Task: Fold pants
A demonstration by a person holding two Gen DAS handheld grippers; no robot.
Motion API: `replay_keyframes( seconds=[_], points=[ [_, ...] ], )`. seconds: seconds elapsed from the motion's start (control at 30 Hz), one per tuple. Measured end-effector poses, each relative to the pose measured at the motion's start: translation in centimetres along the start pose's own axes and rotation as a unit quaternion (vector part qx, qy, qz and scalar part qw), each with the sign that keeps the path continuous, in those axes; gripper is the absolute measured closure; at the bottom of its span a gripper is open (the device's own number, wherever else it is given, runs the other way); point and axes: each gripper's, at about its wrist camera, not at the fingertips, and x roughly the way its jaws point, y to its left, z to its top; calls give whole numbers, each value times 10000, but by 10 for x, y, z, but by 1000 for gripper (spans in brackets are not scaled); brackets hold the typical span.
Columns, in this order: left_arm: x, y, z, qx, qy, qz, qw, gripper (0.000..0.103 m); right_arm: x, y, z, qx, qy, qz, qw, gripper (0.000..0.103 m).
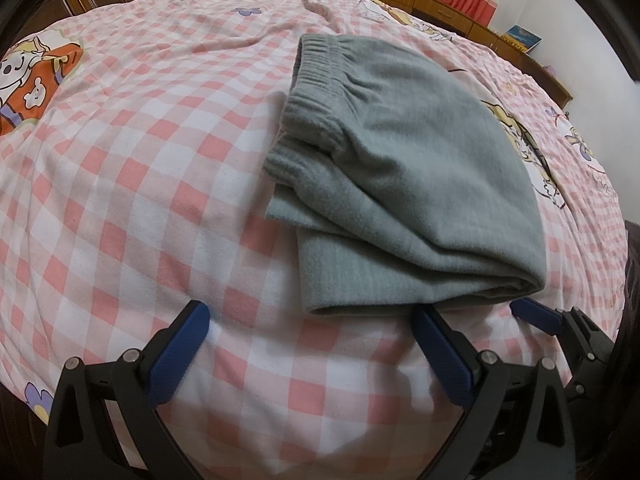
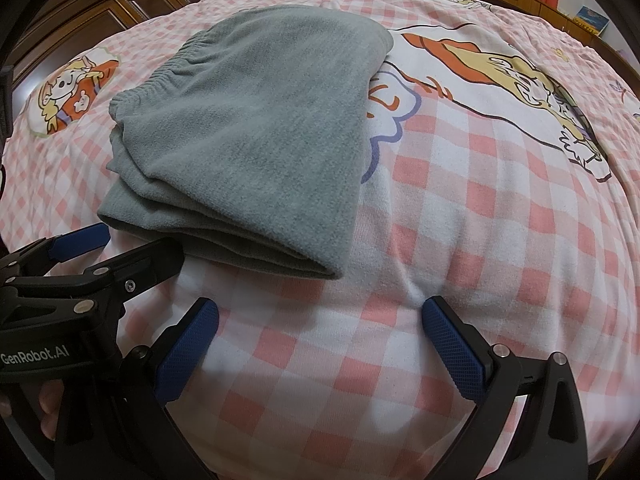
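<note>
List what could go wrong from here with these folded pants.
The left tongs sit open right at the near fold of the grey pants; a nudge could drag the layers apart. The ribbed cuffs on the open side look uneven and may slip. The soft checked duvet could bunch and tilt the stack.

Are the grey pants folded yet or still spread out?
Folded. The grey pants lie as a compact stack on the checked bedspread, layered edges showing at the near end, elastic waistband on top. Both hand-held grippers are open, holding nothing.
</note>
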Motion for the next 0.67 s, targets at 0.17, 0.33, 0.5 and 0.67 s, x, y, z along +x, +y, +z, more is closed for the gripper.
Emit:
replay_keyframes(
  seconds=[0.17,0.33,0.5,0.67],
  points=[
    [1,1,-1,-12,-1,-3,10000,1,0,1,0,4,-1,0,10000,0],
    [1,1,-1,-12,0,-14,10000,1,0,0,0,8,-4,0,10000,0],
    [2,0,-2,-20,3,-3,10000,0,0,0,0,10,-9,4,10000,0],
    [2,2,-2,-38,22,-11,10000,0,0,0,0,8,-10,2,10000,0]
  ],
)
